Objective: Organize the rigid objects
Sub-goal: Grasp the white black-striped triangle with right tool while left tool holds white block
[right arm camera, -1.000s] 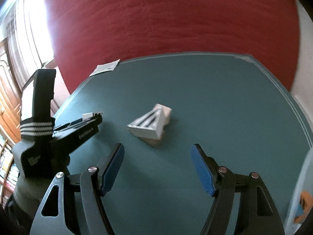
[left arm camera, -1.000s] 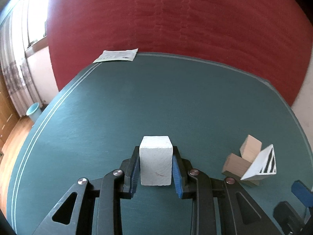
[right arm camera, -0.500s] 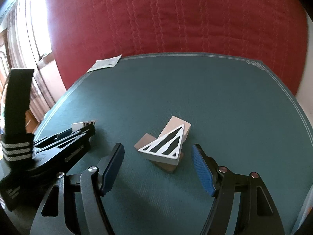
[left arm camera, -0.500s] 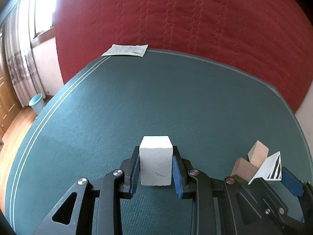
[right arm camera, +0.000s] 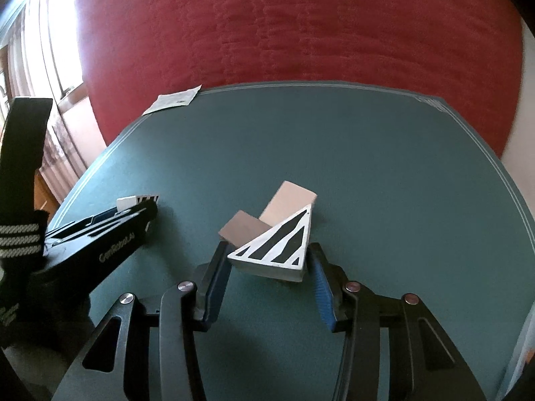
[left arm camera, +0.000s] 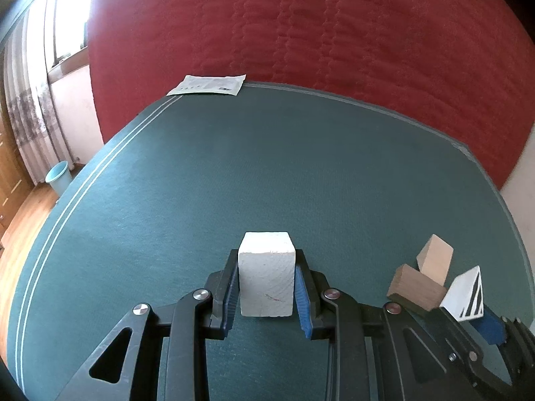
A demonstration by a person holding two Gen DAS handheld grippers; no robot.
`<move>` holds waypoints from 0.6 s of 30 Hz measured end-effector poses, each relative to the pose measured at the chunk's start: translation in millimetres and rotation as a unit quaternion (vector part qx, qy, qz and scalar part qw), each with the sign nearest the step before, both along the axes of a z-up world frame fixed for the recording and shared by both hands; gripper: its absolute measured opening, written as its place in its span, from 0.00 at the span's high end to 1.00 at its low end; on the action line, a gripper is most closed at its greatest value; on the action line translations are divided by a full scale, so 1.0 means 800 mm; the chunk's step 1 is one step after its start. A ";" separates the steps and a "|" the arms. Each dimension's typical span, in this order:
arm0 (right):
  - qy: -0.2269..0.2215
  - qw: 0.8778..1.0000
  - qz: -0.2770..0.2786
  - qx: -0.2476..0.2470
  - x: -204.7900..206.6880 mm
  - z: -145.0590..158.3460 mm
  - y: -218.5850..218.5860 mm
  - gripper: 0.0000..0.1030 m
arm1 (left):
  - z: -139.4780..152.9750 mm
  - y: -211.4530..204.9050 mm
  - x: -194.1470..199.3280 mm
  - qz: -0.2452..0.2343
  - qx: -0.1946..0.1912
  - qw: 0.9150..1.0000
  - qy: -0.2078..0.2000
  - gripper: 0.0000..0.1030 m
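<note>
Left gripper (left arm camera: 267, 292) jaws clench the white block (left arm camera: 266, 280); right gripper (right arm camera: 267, 275) jaws, closing, flank the striped wedge (right arm camera: 277, 249).

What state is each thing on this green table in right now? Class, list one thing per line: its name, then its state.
White rectangular wooden block: clamped in the left gripper.
White triangular block with black stripes: between the closing pads of the right gripper, leaning on the brown blocks.
Two brown wooden blocks: touching, on the table.
White paper sheet: flat at the far edge.
</note>
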State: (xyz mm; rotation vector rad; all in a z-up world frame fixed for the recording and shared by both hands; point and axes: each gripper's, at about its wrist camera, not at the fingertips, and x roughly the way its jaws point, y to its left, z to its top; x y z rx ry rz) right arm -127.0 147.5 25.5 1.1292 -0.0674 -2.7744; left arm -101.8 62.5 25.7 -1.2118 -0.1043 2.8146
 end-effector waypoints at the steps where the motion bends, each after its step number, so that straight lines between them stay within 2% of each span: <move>1: -0.001 1.000 -0.002 -0.002 0.001 0.000 0.000 0.54 | 0.001 0.001 0.000 -0.003 0.000 1.000 0.001 0.70; 11: 0.002 0.999 -0.036 -0.020 0.035 0.009 0.024 0.54 | 0.004 0.020 0.003 -0.034 0.009 0.999 0.007 0.70; 18: 0.007 0.997 -0.070 -0.021 0.061 0.015 0.046 0.54 | 0.009 0.038 0.011 -0.077 0.027 0.997 0.006 0.70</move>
